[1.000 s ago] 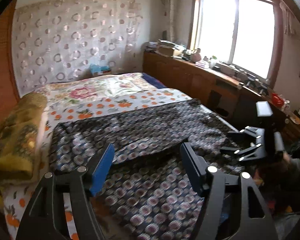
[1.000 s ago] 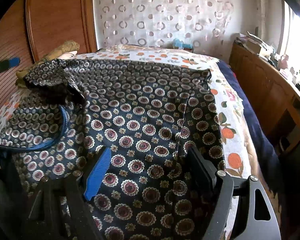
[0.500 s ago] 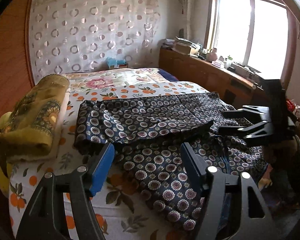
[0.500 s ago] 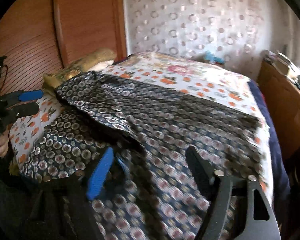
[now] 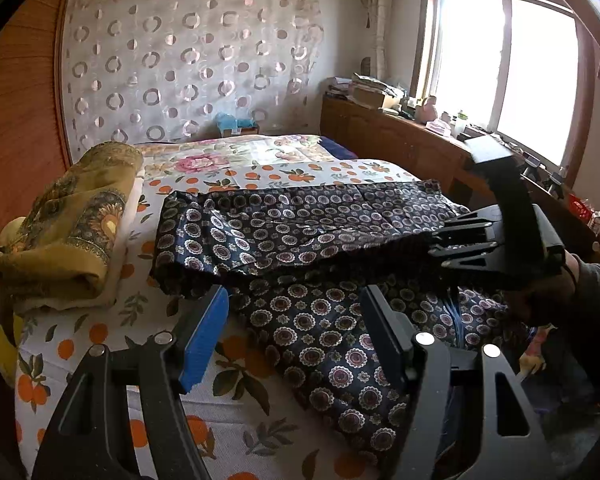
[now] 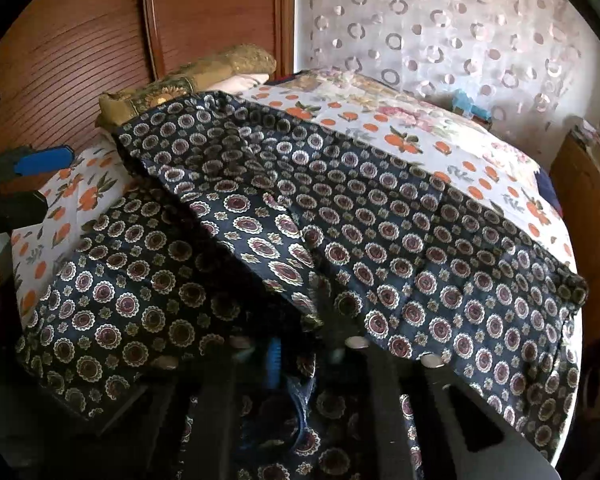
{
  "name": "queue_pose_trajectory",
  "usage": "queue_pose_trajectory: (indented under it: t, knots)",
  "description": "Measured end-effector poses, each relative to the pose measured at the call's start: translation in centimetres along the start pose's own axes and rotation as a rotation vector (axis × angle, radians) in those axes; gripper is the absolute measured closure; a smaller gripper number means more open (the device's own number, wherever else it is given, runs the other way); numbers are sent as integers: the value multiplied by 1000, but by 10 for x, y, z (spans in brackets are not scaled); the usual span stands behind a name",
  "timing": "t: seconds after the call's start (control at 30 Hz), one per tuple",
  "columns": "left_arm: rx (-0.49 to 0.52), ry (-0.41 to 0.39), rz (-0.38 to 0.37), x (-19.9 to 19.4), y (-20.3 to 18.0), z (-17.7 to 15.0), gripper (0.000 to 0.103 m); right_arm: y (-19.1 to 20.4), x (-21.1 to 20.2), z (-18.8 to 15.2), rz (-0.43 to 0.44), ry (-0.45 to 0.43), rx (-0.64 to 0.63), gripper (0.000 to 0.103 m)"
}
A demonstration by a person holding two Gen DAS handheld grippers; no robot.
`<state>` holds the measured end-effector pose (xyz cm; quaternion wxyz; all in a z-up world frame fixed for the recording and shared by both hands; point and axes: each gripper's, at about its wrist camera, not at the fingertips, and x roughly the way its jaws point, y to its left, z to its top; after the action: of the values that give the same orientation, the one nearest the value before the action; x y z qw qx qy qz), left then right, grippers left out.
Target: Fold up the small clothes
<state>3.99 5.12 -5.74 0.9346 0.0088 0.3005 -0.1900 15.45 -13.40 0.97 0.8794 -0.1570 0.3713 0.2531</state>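
Bed point(image 5: 260, 176) ahead of tool, sheet white with oranges and leaves. Flower quilt point(image 5: 236, 156) at far end of bed. Rolled yellow-brown blanket point(image 5: 72, 220) to left of tool, on bed edge, beside brown wood wall point(image 5: 16, 128). Curtain with rings point(image 5: 188, 64) far ahead, behind bed. Small blue thing point(image 5: 236, 122) below curtain. Bright window point(image 5: 504, 64) up to right. Long wood cabinet point(image 5: 400, 140) under window, small stuff piled on top.

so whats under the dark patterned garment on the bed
Under the dark patterned garment lies the orange-print bedsheet, showing around its edges. Anything else beneath the cloth is covered.
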Motion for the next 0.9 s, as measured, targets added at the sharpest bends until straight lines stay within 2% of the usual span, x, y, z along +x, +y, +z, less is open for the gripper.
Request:
queue_pose_trajectory:
  t: [0.23,0.47,0.6,0.77,0.9]
  knots:
    - [-10,-6,8,-2,2,-3,34,1,-37,-13,51,-153,35,100]
    - [4,-8,-1,-3,-4,-5,34,-9,-93,-43,24,-287,116,100]
    - [14,-6,-12,-1,-10,-4,34,-20,-109,-69,-27,-294,159,100]
    - [29,3,-25,3,-18,-3,34,-39,-117,-105,-86,-262,230,100]
    - [40,8,-33,7,-24,-3,34,-49,-125,-121,-133,-241,262,100]
